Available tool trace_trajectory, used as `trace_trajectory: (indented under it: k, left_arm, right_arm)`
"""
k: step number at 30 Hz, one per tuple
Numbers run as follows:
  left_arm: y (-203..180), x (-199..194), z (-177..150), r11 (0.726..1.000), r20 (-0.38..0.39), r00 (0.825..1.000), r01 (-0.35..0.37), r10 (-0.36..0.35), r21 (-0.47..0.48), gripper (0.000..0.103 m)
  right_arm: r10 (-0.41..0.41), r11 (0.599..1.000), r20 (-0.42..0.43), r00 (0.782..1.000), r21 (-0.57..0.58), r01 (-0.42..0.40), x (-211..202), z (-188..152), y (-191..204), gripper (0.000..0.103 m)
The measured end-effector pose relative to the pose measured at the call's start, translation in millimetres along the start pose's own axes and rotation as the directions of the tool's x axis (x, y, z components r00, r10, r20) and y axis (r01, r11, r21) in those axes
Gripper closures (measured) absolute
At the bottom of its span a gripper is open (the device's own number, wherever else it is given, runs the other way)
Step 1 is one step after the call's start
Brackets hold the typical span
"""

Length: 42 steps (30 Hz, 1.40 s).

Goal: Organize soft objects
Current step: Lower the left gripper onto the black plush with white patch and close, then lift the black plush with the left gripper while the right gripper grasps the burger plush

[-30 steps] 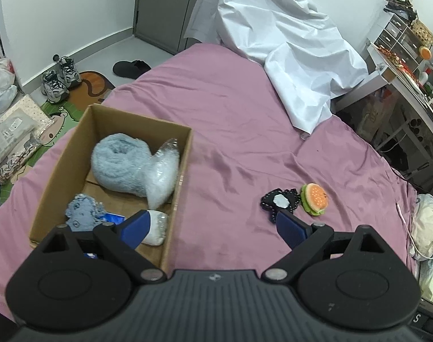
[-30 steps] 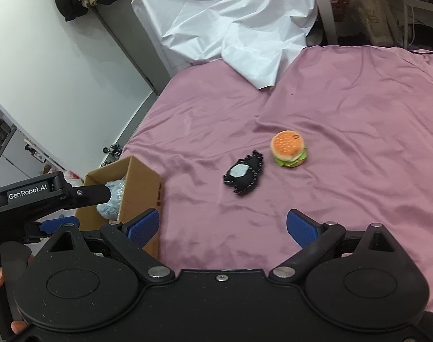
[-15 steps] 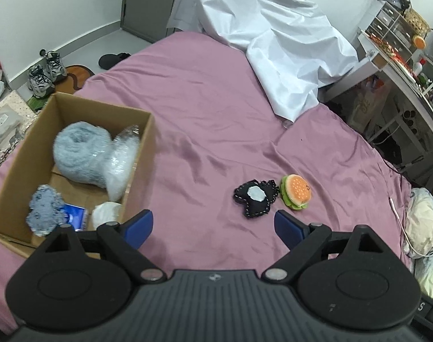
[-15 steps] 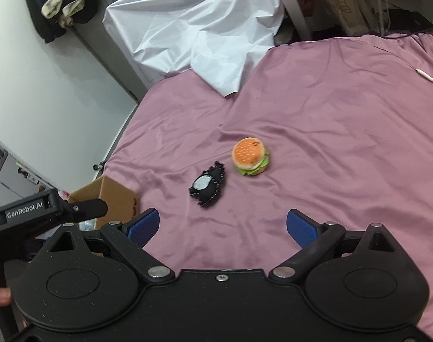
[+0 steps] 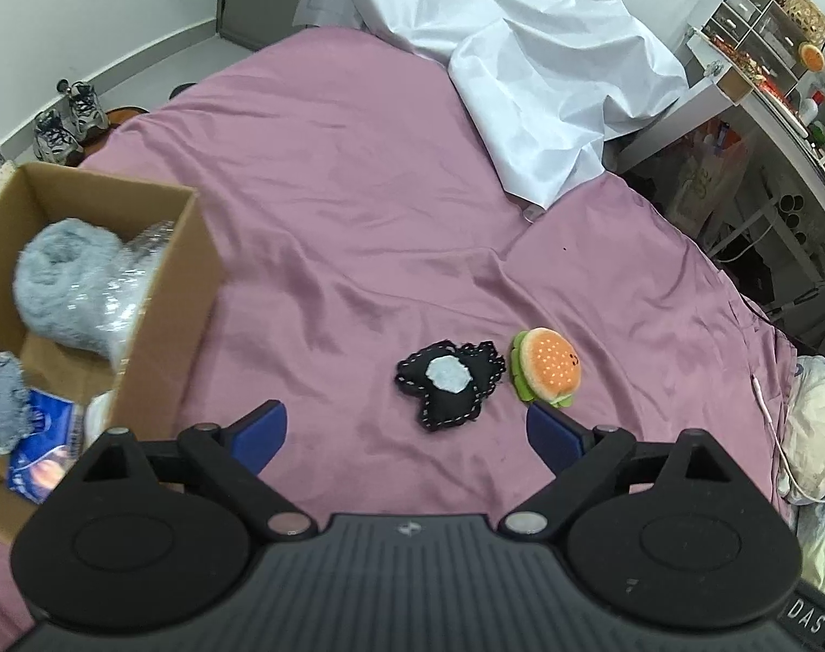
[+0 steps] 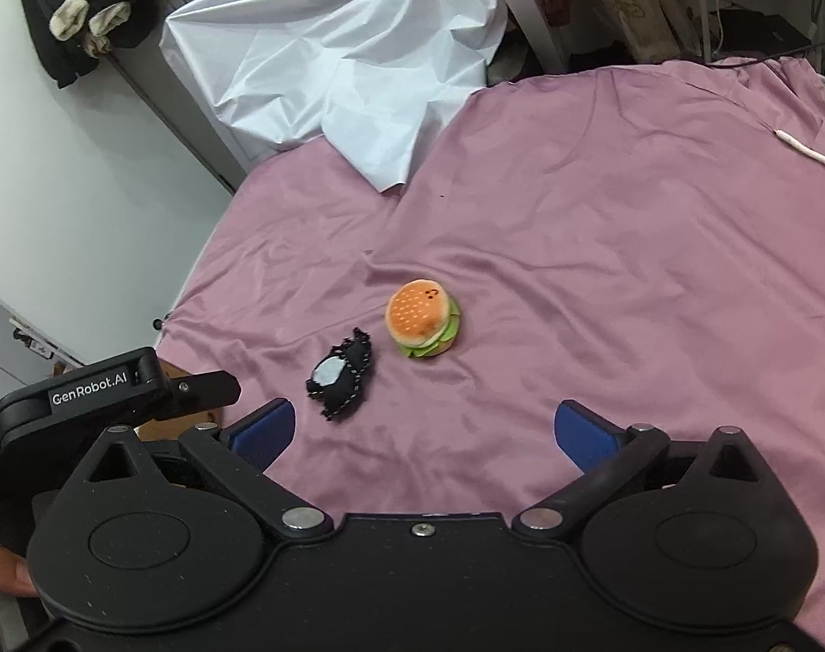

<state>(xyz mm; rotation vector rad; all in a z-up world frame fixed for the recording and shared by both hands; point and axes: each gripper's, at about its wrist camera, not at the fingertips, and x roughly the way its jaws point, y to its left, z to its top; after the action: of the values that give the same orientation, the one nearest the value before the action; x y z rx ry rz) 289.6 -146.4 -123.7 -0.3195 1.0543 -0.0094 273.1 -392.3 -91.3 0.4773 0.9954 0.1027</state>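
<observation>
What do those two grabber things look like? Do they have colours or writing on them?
Both are chunky black plastic. The left gripper has two round discs, angled black arms with silver pins, a ribbed middle and blue pads on its fingers. The right gripper looks much the same, with blue pads and a smooth middle with one screw. White letters on the left one's side read GenRobot.AI.

You had a mauve bedsheet (image 5: pixel 358 206), crumpled white sheet (image 5: pixel 521 81), white walls (image 5: pixel 86 5) and cluttered shelving (image 5: pixel 765 54) around you.
</observation>
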Motion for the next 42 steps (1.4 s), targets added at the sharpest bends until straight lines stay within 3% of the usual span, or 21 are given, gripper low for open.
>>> trace_trajectory:
  k: [9,14,19,21,23,28,33,42]
  left_arm:
    - [-15.1,35.9,4.5,0.999,-0.064,0.997,0.039,-0.04,-0.024,0.009]
    - [-25.9,55.2,6.8,1.0,-0.09,0.996,0.024,-0.025,-0.009,0.012]
    - [-28.7,74.7,8.2,1.0,-0.113,0.994,0.003,-0.005,-0.016,0.025]
    - [-26.5,84.2,8.7,1.0,-0.132,0.991,-0.01,0.006,-0.027,0.039]
    - [-23.9,91.9,8.8,0.999,-0.147,0.989,-0.03,0.024,-0.034,0.046]
    - [-18.9,101.3,11.5,0.998,-0.15,0.988,-0.027,0.02,-0.049,0.049]
    - [-16.5,103.5,19.6,0.998,-0.132,0.991,-0.024,0.015,-0.065,0.078]
    - [-10.9,94.5,32.4,0.998,-0.077,0.997,-0.018,0.013,-0.06,0.083]
  right_arm:
    - [-0.02,1.0,-0.004,1.0,0.012,0.02,16.7,13.6,-16.3,0.0]
    - [-0.019,1.0,-0.027,0.999,0.008,0.019,29.9,20.2,-22.0,0.0]
    - [-0.014,1.0,-0.038,0.999,-0.013,0.014,42.2,26.6,-23.0,0.0]
    - [-0.011,1.0,-0.044,0.999,-0.011,0.011,47.2,29.5,-24.0,0.0]
    - [-0.009,1.0,-0.048,0.999,-0.007,0.009,51.6,32.2,-24.8,0.0]
    - [0.008,1.0,-0.05,0.999,-0.012,-0.008,62.1,38.0,-22.8,0.0]
    - [0.016,0.999,-0.055,0.998,-0.034,-0.018,76.1,46.0,-16.7,0.002]
    - [0.034,0.999,-0.074,0.997,-0.035,-0.037,104.4,49.5,-5.1,0.011]
